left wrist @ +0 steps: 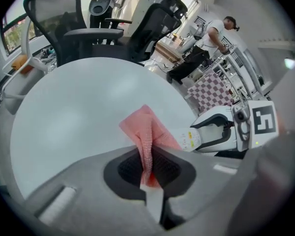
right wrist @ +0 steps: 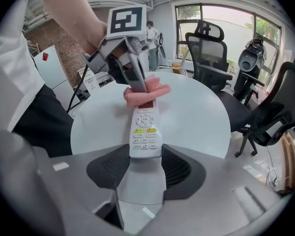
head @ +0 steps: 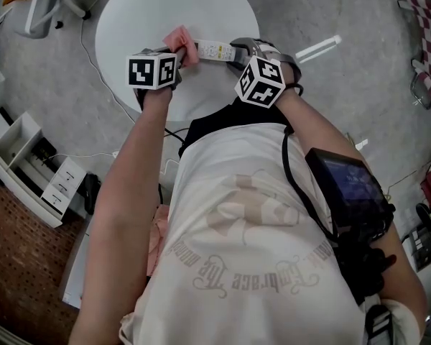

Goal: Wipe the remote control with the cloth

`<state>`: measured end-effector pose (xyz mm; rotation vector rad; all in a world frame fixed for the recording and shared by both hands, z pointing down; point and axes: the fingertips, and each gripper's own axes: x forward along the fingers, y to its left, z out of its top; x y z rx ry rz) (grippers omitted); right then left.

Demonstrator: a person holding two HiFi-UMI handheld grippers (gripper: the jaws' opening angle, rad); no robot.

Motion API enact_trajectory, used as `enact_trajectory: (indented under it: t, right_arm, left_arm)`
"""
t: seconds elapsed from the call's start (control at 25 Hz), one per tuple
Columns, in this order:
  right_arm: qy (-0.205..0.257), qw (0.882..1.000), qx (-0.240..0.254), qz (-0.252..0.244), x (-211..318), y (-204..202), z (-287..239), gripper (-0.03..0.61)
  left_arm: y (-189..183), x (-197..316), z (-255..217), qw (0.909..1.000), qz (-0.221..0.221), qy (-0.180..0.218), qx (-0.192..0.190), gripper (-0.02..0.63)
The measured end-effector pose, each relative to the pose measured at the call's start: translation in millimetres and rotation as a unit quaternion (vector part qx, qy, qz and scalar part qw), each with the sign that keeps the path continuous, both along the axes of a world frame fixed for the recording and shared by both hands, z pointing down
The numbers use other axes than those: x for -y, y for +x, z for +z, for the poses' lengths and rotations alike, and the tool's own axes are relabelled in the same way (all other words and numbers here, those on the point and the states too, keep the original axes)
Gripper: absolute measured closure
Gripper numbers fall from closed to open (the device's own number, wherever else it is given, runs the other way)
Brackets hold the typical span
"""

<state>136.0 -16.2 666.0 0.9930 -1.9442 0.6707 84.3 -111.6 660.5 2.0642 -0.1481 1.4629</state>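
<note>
A white remote control [right wrist: 146, 130] with yellow and grey buttons is clamped by its near end in my right gripper [right wrist: 146, 154], above the round white table [right wrist: 196, 109]. In the head view the remote [head: 214, 50] points left from the right gripper [head: 238, 53]. A pink cloth [left wrist: 148, 136] is pinched in my left gripper [left wrist: 148, 167] and lies over the remote's far end [left wrist: 191, 139]. From the right gripper view the cloth [right wrist: 146, 93] covers the remote's tip, with the left gripper [right wrist: 137, 85] above it. In the head view the cloth [head: 182, 43] sits beside the left gripper [head: 174, 57].
Black office chairs [left wrist: 71, 33] stand beyond the table's far edge. A person [left wrist: 217, 31] stands at a workbench in the background. A checkered cloth [head: 429, 31] hangs at the right; a white shelf unit [head: 29, 167] stands on the floor at the left.
</note>
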Motion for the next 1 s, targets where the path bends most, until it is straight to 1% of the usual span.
enact_trajectory:
  t: [0.08,0.16,0.28,0.36,0.44,0.52,0.6,0.64,0.72,0.76,0.88,1.0]
  right_arm:
    - [0.001,1.0,0.0,-0.002,0.0,0.7,-0.8,0.367]
    - [0.001,1.0,0.0,-0.005,-0.5,1.0,-1.8,0.367]
    - [-0.001,1.0,0.0,-0.007,-1.3,1.6,-2.1,0.367]
    - [-0.003,1.0,-0.002,-0.009,-2.2,3.2,-1.1,0.367]
    - [-0.002,1.0,-0.002,-0.011,-2.5,4.0,-0.5,0.367]
    - [-0.001,1.0,-0.002,-0.012,-1.4,3.7,0.0,0.367]
    - [-0.002,1.0,-0.004,-0.011,0.2,3.9,1.1,0.367]
    - [-0.003,1.0,-0.005,-0.01,0.6,4.4,1.6,0.367]
    - [-0.005,1.0,-0.006,-0.008,0.1,6.0,1.5,0.367]
    - [-0.006,1.0,-0.006,-0.009,-0.6,6.8,0.8,0.367]
    - [-0.005,1.0,-0.009,-0.014,0.8,8.5,-2.0,0.367]
    - [-0.004,1.0,-0.013,-0.017,5.4,7.7,-2.1,0.367]
  left_arm:
    - [-9.0,13.3,1.6,0.9999,-0.006,0.006,0.008,0.597]
    - [-12.9,20.7,2.1,0.9997,0.0,0.017,0.017,0.597]
    - [-11.8,22.1,3.2,0.9983,0.027,0.042,0.031,0.597]
    - [-5.9,17.7,2.3,0.9977,0.042,0.046,0.027,0.597]
    - [3.7,6.3,-0.1,0.9984,0.05,0.025,0.007,0.597]
    - [15.9,-14.7,-2.9,0.9974,0.07,-0.004,-0.013,0.597]
    - [27.9,-32.2,-3.7,0.9959,0.088,-0.009,-0.021,0.597]
    - [32.6,-36.4,-3.9,0.9962,0.084,-0.008,-0.023,0.597]
    - [41.2,-43.4,-7.7,0.9967,0.069,-0.023,-0.035,0.597]
    - [45.6,-48.9,-10.8,0.9958,0.073,-0.033,-0.043,0.598]
    - [61.9,-67.5,-17.6,0.9915,0.106,-0.046,-0.06,0.597]
    - [77.7,-81.7,-20.6,0.989,0.113,-0.06,-0.073,0.597]
